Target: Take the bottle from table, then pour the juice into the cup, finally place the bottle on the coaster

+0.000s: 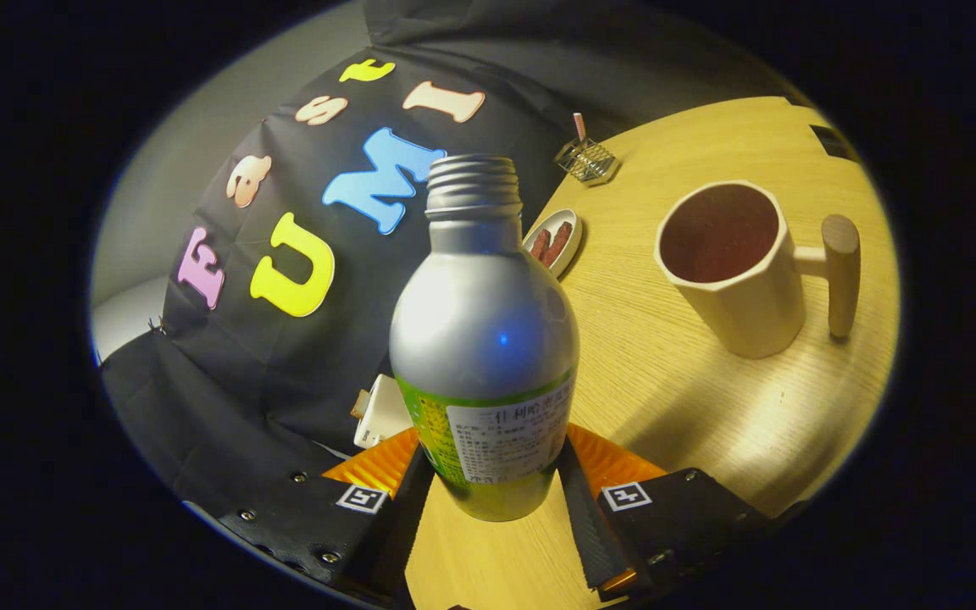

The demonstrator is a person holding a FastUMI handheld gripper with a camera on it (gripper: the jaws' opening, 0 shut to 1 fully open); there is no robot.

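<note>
A silver bottle [483, 330] with a green and white label stands between my two fingers, its threaded neck open with no cap. My gripper [496, 479] is shut on the bottle, with the black fingers [590, 525] pressing its lower body from both sides. The whole scene appears tilted, and the wooden table [674, 381] shows under the bottle's base. Beyond the fingers and to the right stands a cream cup [729, 267] with a wooden peg handle; its inside looks dark. Just behind the bottle, near the table's edge, a small white flat object [379, 413] is partly hidden.
A small white dish [554, 241] holding reddish-brown pieces lies beyond the bottle near the table's edge. Farther back stands a small wire holder [587, 158] with a pink stick in it. The table's edge runs close behind the bottle.
</note>
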